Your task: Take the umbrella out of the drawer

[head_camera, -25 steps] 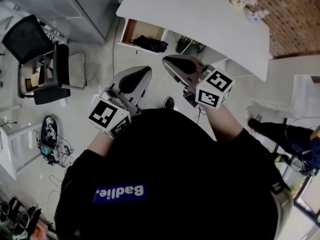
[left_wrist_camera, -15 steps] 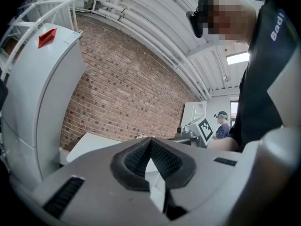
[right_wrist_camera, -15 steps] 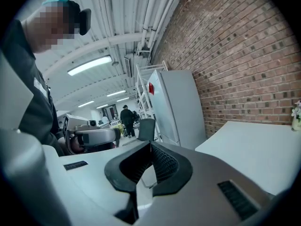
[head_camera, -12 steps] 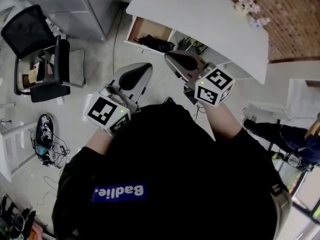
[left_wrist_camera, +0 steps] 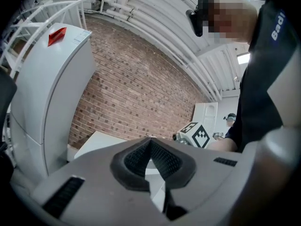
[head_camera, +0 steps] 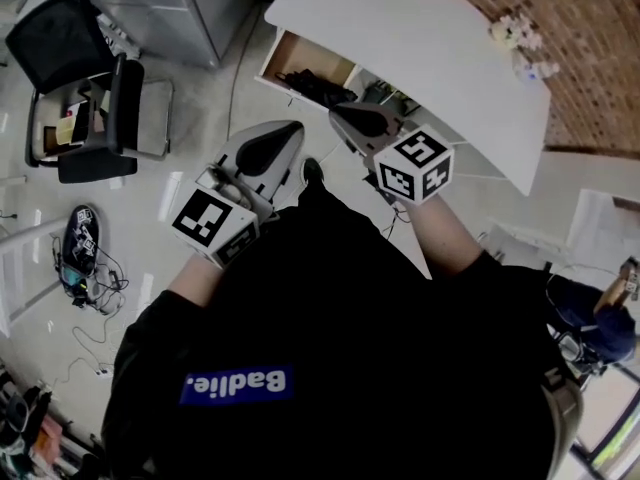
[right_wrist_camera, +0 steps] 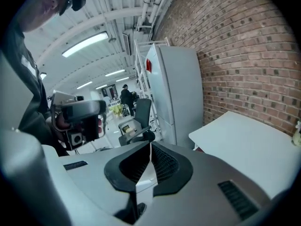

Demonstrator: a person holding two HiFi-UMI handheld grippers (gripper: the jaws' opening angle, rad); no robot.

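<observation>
Two tongs, left gripper (head_camera: 292, 133) and right gripper (head_camera: 340, 120), pressed together, empty. Approach step: black umbrella (head_camera: 315, 86) lying in open far drawer (head_camera: 276, 56). Next: reach in, spread jaws.

A black, folded umbrella (head_camera: 318, 88) lies loosely across the open, wood-lined drawer (head_camera: 296, 52).

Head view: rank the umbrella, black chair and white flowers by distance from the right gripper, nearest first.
1. Umbrella: in the open drawer, just ahead of the right gripper.
2. White flowers: at the far right corner of the desk.
3. Black chair: far off to the left of the picture.
</observation>
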